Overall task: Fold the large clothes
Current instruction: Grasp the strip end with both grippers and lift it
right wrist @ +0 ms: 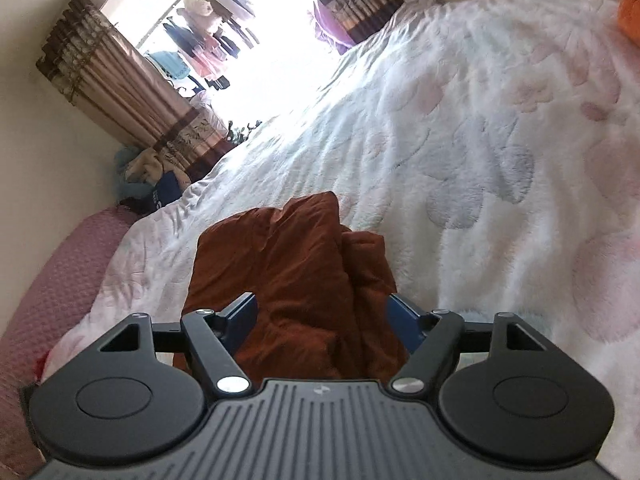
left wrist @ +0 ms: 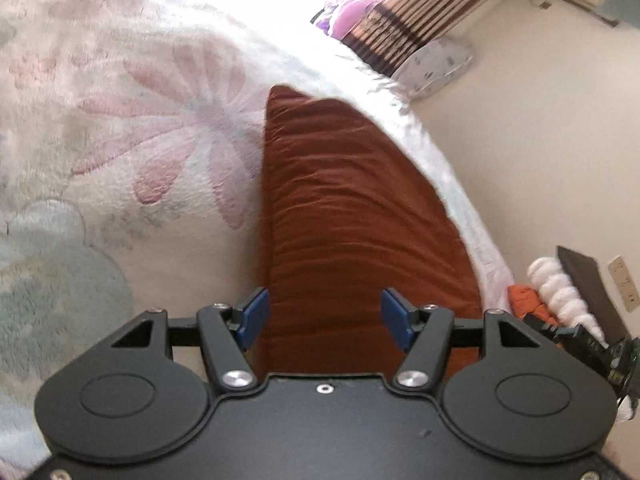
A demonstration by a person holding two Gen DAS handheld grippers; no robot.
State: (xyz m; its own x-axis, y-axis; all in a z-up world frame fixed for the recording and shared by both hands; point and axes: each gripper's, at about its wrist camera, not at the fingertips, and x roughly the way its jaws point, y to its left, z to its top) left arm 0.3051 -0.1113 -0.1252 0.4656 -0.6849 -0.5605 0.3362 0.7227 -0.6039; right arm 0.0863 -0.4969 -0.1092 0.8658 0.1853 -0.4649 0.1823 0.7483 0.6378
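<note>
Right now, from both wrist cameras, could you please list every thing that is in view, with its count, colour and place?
garment: one, rust-brown, lying on the blanket in front of both grippers
blanket: one, white with pale pink and blue flowers, covering the bed
curtains: two, brown striped, either side of the bright window
hanging laundry: several pieces, mixed colours, outside the window
pink cushion: one, at the bed's edge, right wrist view
orange cloth: one, beside the bed, left wrist view
left gripper: black, blue pads, open over the garment
right gripper: black, blue pads, open over the garment
</note>
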